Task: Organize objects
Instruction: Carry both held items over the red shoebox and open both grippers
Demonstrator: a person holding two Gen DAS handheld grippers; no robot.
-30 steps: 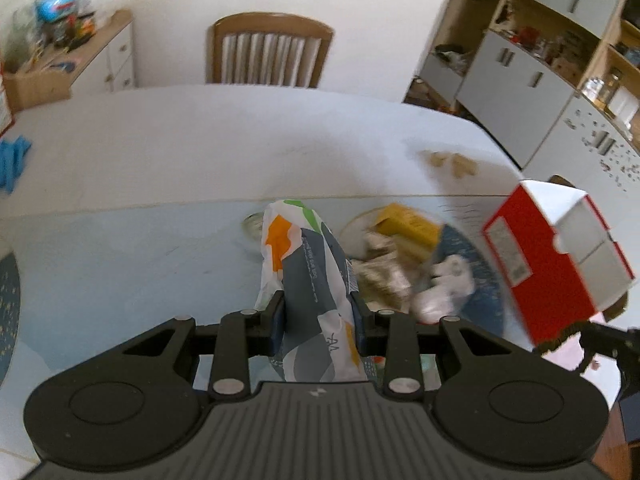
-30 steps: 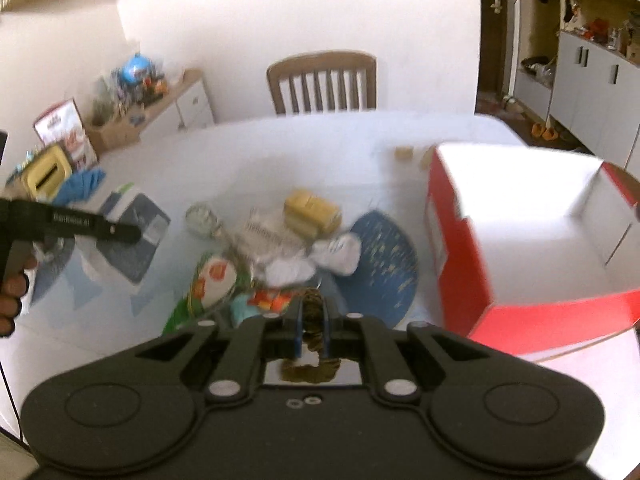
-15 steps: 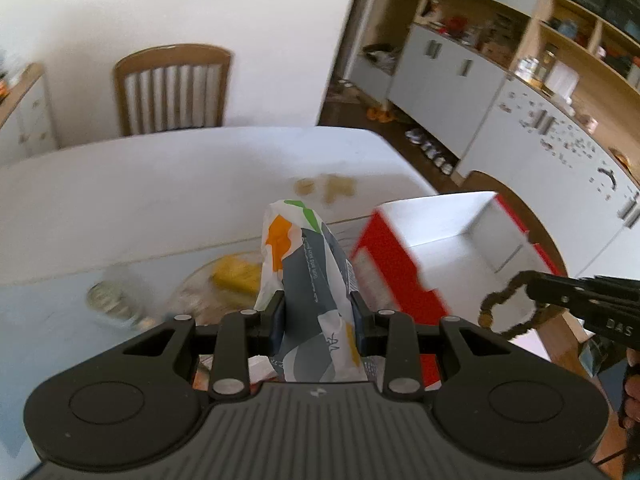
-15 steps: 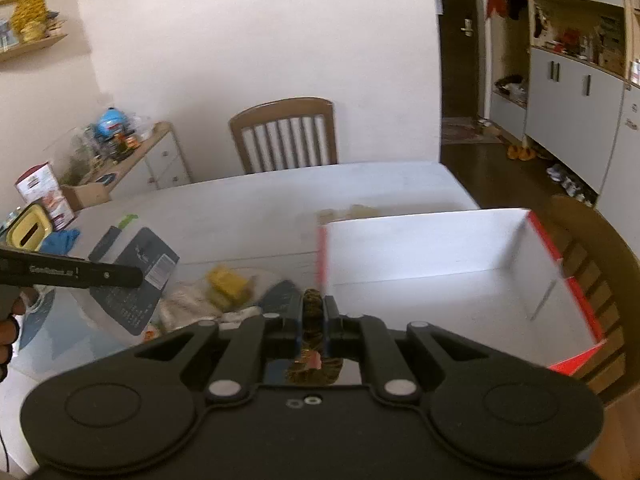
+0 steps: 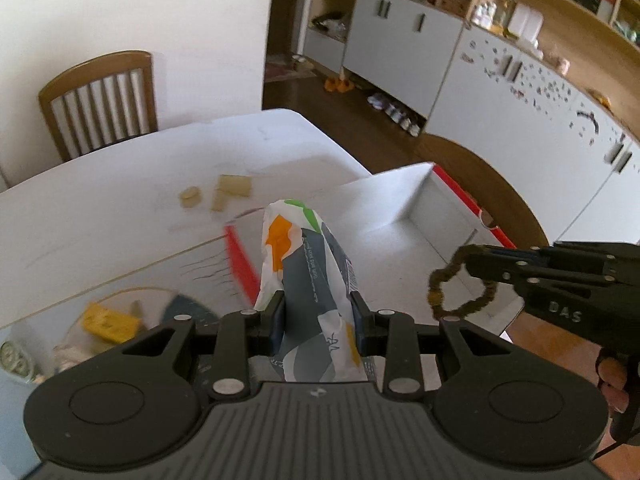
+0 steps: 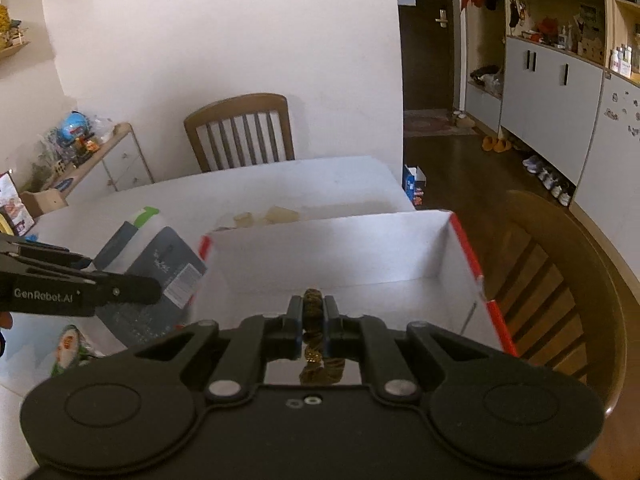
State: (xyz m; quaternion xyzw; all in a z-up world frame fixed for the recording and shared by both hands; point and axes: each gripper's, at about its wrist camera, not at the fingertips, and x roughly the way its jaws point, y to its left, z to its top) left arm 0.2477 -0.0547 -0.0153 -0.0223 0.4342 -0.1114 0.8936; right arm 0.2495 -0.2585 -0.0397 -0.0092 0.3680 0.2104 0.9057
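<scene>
The left claw (image 5: 318, 312) is closed on a grey and white packet (image 5: 308, 264), and the right claw (image 6: 313, 322) is closed on a brown bead bracelet (image 6: 314, 344). Both are held above the red box (image 6: 460, 248) at the counter (image 5: 120, 208) corner, which is open and white inside.

My right gripper (image 6: 313, 322) pinches a brown beaded loop (image 6: 316, 354) at lower centre, before the open red-and-white box (image 6: 344, 256); my left gripper (image 6: 120, 286) grips a packet (image 6: 160, 264) at left.

A home dining room: table (image 6: 312, 176), wooden chair (image 6: 240, 132), cupboards (image 6: 552, 80), floor shoes (image 6: 552, 184).
</scene>
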